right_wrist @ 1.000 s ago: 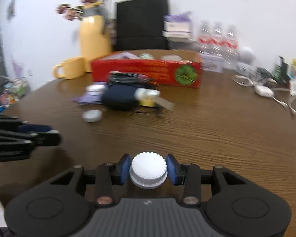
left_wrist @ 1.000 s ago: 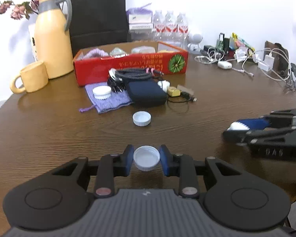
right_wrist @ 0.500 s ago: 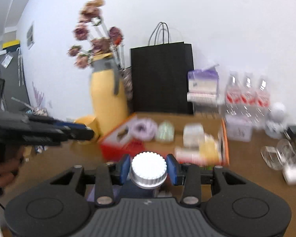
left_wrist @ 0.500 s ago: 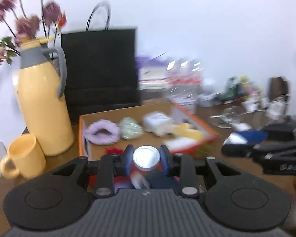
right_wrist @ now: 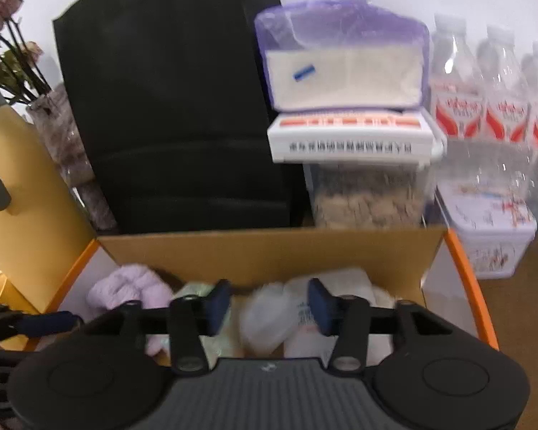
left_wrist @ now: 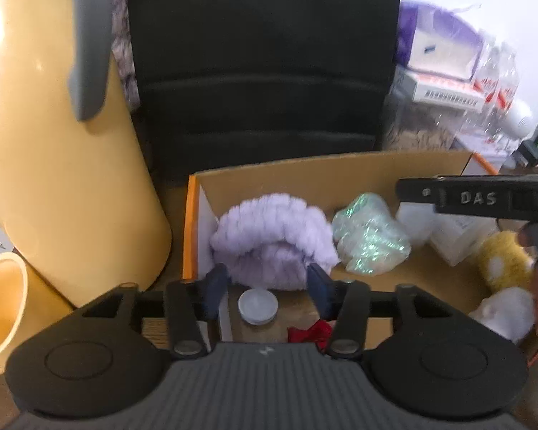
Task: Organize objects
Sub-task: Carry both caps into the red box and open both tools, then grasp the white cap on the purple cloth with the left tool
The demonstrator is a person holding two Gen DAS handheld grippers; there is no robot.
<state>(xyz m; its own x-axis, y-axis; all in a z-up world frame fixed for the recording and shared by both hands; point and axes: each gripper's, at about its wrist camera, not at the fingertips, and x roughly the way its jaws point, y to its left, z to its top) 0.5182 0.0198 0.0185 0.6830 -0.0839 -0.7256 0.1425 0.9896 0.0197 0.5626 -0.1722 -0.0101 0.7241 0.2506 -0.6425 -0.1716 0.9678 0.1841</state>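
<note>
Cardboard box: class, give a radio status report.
Left gripper and right gripper opening over cardboard box. White cap loose between left pads. Right's load unclear. Nothing blocking.

The cardboard box (left_wrist: 340,175) stands near the middle, with the paper bag (left_wrist: 262,64) directly behind it and the jug (left_wrist: 53,165) to its left; a mug (left_wrist: 1,301) sits near-left of the jug. Inside the box, a fluffy item (left_wrist: 272,236) lies at the left end, a crinkled packet (left_wrist: 371,238) to its right, and a cap (left_wrist: 257,306) at the near-left corner. Behind the box to the right, stacked boxes (right_wrist: 348,107) rest on a container (right_wrist: 369,193), with bottles (right_wrist: 484,100) further right.
</note>
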